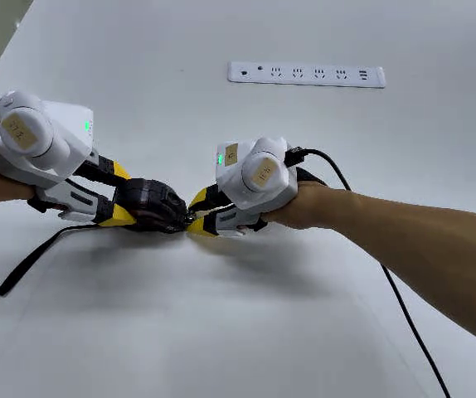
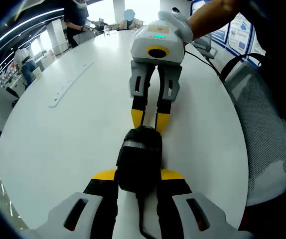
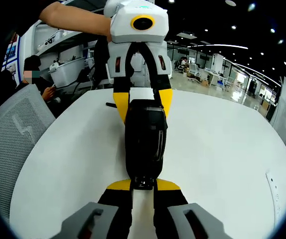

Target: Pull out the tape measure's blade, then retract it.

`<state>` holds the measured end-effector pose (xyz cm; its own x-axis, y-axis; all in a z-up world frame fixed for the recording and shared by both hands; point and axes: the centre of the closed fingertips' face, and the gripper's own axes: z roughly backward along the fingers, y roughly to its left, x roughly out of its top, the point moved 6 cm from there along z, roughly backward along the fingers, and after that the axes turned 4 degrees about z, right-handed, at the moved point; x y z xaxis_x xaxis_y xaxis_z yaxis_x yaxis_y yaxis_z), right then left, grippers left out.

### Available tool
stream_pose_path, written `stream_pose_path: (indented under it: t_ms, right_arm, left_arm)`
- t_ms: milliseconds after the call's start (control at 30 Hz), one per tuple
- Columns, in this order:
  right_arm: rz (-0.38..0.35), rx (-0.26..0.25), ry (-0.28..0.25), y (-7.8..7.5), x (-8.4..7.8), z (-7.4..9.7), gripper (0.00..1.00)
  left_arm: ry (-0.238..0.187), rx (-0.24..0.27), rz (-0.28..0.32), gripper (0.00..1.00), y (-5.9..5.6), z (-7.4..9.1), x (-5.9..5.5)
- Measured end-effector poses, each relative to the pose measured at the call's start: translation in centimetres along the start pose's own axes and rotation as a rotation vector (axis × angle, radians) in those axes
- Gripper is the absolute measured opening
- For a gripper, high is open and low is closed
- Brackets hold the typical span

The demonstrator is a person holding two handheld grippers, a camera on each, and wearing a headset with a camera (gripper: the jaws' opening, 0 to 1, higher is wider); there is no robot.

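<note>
Item one: broad white tabletop [image 1: 221,332], bearing everything listed.

Item two: my left gripper [image 1: 128,197], white body with black jaws and yellow tips. It is clamped on the case of the tape measure, one jaw on each flank.

Item three: my right gripper [image 1: 195,214], same build, facing the left one nose to nose. Its tips are pinched on the blade tab at the mouth of the case.

Item four: long white plastic power strip [image 1: 306,74], lying flat well beyond both grippers.

Item five: thin black cable [image 1: 404,307], trailing from the right gripper across the table.

Item six: black chunky tape measure [image 1: 151,203], low over the table between the two grippers.

Item seven: black fabric wrist strap [image 1: 31,261], lying on the table, running out from the left gripper's side.

Item eight: small metal blade tab [image 3: 143,183], sitting right against the case.
</note>
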<state>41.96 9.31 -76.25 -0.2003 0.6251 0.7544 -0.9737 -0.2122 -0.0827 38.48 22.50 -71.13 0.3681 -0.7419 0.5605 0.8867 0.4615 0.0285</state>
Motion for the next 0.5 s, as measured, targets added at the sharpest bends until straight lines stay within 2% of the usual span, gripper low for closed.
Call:
stream_pose_path:
  t_ms: [300,400,500]
  right_arm:
    - [0.023,-0.003,0.011,-0.03,-0.04,0.10,0.10]
    - [0.025,-0.003,0.012,-0.02,-0.04,0.13,0.10]
    - [0.027,-0.004,0.014,-0.03,-0.03,0.17,0.09]
  left_arm:
    - [-0.001,0.000,0.004,0.24,-0.21,0.05,0.00]
    - [0.001,-0.002,-0.003,0.24,0.34,-0.13,-0.33]
    - [0.000,-0.004,0.000,0.24,0.32,-0.09,-0.34]
